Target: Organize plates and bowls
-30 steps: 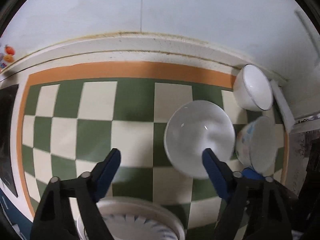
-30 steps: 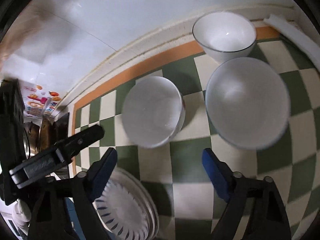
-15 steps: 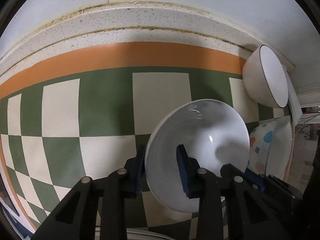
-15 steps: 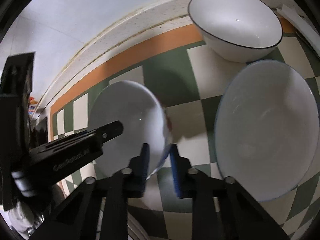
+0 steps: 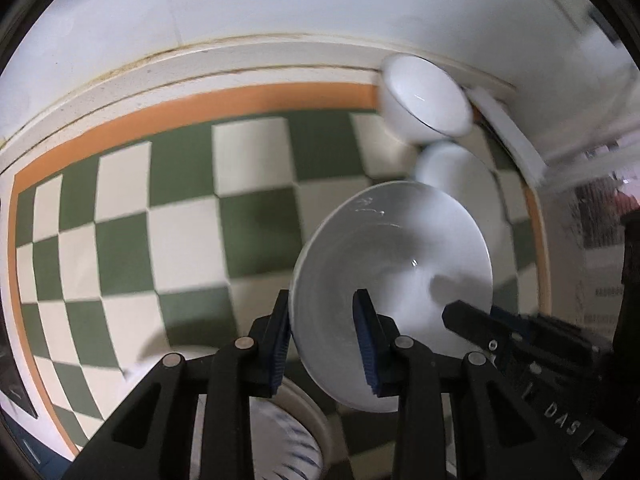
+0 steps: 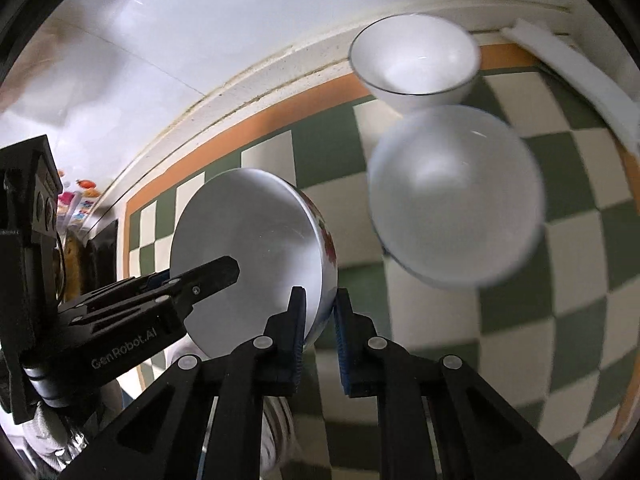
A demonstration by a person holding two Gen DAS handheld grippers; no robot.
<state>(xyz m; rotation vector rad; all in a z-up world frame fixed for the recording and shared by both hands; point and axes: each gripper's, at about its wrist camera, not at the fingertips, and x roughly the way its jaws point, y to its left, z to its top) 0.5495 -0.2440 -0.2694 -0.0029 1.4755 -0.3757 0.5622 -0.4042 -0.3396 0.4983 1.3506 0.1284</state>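
Left wrist view: left gripper [image 5: 322, 334] pinches the near rim of a white bowl [image 5: 394, 276], one pad outside the wall, one inside; bowl tilted, above the checkered tabletop [image 5: 188, 216]. A ribbed plate [image 5: 292, 440] lies below the fingers. Right gripper [image 6: 320, 326] is clamped on the same bowl's opposite rim, red pattern on its outer wall. Farther: a large white bowl [image 6: 456, 196], blurred, then a dark-rimmed bowl [image 6: 414, 60] near the wall.
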